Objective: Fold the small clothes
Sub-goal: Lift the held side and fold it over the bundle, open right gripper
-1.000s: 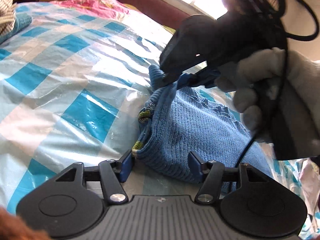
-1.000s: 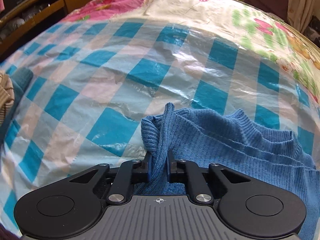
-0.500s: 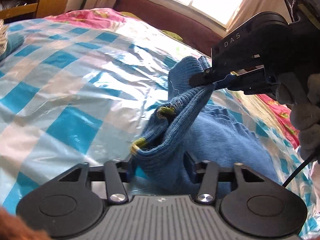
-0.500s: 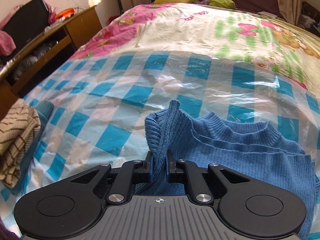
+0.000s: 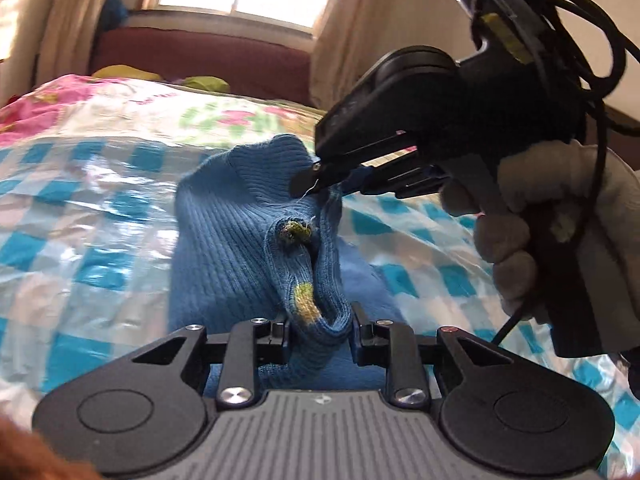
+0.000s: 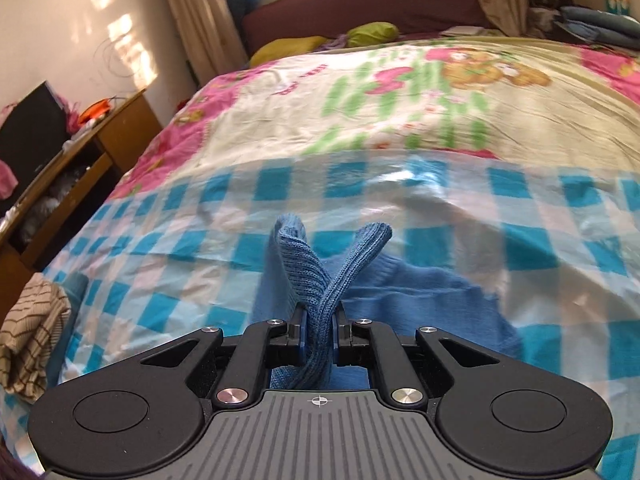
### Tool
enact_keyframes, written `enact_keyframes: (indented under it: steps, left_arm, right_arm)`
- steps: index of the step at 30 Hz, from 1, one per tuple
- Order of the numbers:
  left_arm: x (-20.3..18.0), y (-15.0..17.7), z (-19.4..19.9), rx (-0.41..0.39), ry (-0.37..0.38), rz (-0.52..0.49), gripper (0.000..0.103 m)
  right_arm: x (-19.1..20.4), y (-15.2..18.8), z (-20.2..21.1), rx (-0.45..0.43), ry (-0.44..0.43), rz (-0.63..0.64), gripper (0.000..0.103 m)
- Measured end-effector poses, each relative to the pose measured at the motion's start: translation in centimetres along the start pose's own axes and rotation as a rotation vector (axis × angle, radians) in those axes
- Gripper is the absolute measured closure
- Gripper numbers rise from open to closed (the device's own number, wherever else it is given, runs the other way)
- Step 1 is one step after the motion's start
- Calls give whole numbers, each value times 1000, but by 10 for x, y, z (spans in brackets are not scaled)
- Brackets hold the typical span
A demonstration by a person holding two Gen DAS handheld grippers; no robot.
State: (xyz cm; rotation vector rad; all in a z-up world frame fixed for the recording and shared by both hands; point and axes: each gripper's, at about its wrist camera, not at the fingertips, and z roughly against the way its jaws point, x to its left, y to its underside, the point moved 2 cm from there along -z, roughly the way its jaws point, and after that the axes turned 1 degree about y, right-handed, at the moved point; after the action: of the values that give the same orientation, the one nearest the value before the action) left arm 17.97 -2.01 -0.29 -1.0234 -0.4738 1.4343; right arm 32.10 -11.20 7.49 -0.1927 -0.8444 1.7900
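Sweater: blue knit sweater (image 5: 240, 240), centre frame, lifted off the checked plastic sheet (image 5: 80, 216).
Left gripper (image 5: 320, 330): lower centre, jaws closing around a bunched hem fold.
Right gripper (image 6: 319, 332): clenched on a ribbed fold; in the left view, upper right, held by a gloved hand (image 5: 516, 240).
Open room: bare sheet left and beyond; floral bedspread (image 6: 400, 92) above.
Change: a second ago the sweater lay lower; the left jaws stood wider.
Unclear: sweater's lower part cut off behind the gripper bodies.
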Motion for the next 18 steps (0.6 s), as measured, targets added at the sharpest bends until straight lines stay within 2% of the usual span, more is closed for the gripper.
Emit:
enact_keyframes:
  steps: [7, 15, 16, 18]
  left_arm:
    - [-40, 18, -26, 57, 21, -104, 73]
    - [-65, 29, -37, 88, 13, -173, 73]
    - [-66, 30, -39, 93, 12, -189, 72]
    - [-70, 31, -42, 97, 12, -212, 62]
  right_arm:
    - [-64, 18, -5, 11, 23, -102, 93]
    - [-99, 35, -6, 10, 36, -166, 93]
    - [-101, 36, -8, 13, 36, -168, 93]
    - [-103, 37, -12, 17, 42, -170, 93]
